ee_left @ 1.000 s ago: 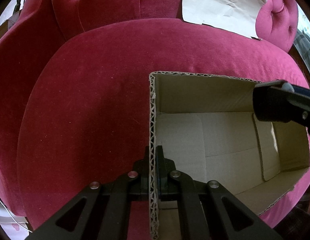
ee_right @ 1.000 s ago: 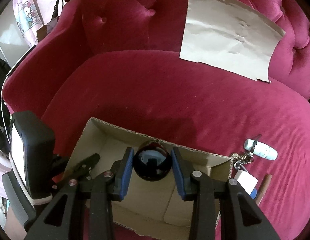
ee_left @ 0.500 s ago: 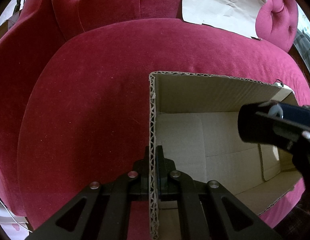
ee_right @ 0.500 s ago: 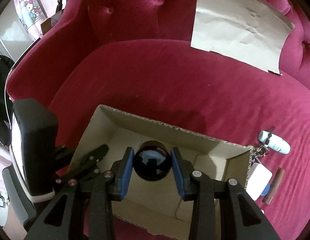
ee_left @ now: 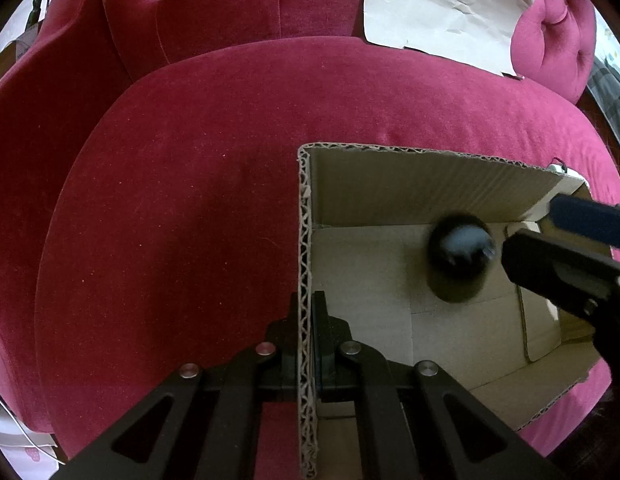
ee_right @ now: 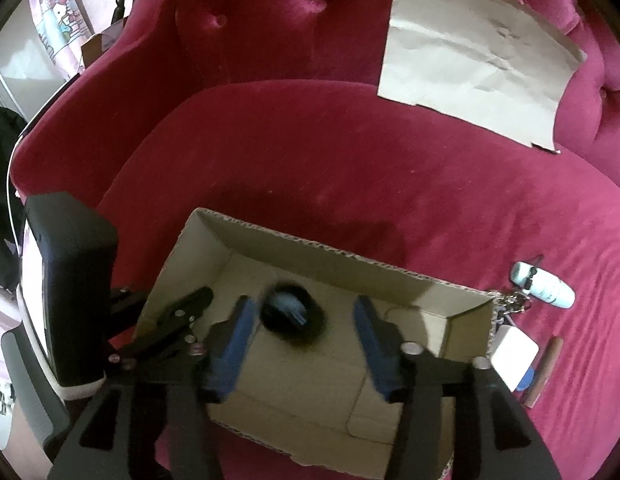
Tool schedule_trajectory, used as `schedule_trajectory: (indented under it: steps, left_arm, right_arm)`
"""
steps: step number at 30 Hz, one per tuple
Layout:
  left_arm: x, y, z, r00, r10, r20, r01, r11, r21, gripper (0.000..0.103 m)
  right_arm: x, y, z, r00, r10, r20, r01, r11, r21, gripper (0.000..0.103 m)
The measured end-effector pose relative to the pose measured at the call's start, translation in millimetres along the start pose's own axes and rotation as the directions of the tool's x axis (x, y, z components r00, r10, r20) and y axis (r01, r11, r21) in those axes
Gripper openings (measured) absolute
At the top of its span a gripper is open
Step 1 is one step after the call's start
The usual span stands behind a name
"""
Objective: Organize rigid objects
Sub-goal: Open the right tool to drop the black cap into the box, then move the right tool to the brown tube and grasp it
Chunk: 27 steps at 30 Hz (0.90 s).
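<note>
We judged that the coming move turned on one relation: the black ball [ee_right: 291, 316] lay inside the cardboard box [ee_right: 310, 246], below and just left of centre between the spread jaws of the right gripper [ee_right: 301, 344], touching neither blue pad so far as we could tell; its outline was blurred, so we could not tell whether it rested on the box floor or was in the air; being round, it offered no long axis to align with. The right gripper, plainly the nearer one, was held over the box mouth pointing down and away from us, jaws wide apart and empty; in the left wrist view it entered from the right, beside the ball [ee_left: 460, 254]. The left gripper [ee_left: 307, 344] held level at the near left wall of the box [ee_left: 305, 240], jaws together on the corrugated edge, steadying it on the red sofa cushion [ee_left: 181, 200]; keys and a white fob [ee_right: 544, 284] lay outside the box, to its right.
</note>
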<state>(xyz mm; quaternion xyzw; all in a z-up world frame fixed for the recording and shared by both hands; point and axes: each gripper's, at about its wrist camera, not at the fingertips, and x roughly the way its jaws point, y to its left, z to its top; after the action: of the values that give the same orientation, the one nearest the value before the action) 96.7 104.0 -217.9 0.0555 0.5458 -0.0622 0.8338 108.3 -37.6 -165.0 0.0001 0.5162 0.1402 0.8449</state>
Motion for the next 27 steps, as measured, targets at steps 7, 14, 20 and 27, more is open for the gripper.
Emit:
schedule_trajectory:
  steps: [7, 14, 20, 27]
  left_arm:
    - [0.1, -1.1, -0.4, 1.000, 0.003, 0.001, -0.003, 1.000, 0.000, 0.003]
    - [-0.2, -2.2, -0.8, 1.000, 0.005, 0.000, -0.005, 1.000, 0.002, 0.003]
    - [-0.9, -3.8, -1.2, 1.000, 0.008, 0.002, -0.008, 1.000, 0.003, 0.003]
    - [-0.5, -4.9, -1.8, 1.000, 0.013, 0.001, -0.013, 1.000, 0.003, 0.003]
  right_arm:
    - [-10.2, -2.5, -0.2, 0.998, -0.046, 0.034, 0.046, 0.999, -0.006, 0.102]
    - [-16.7, -6.4, -1.8, 0.999, -0.035, 0.037, 0.035, 0.999, -0.016, 0.103]
    - [-32.7, -15.8, -2.6, 0.997, -0.037, 0.068, 0.038, 0.999, -0.010, 0.103]
    - [-51.5, -37.9, -5.2, 0.994, -0.068, 0.086, 0.067, 0.998, 0.014, 0.103]
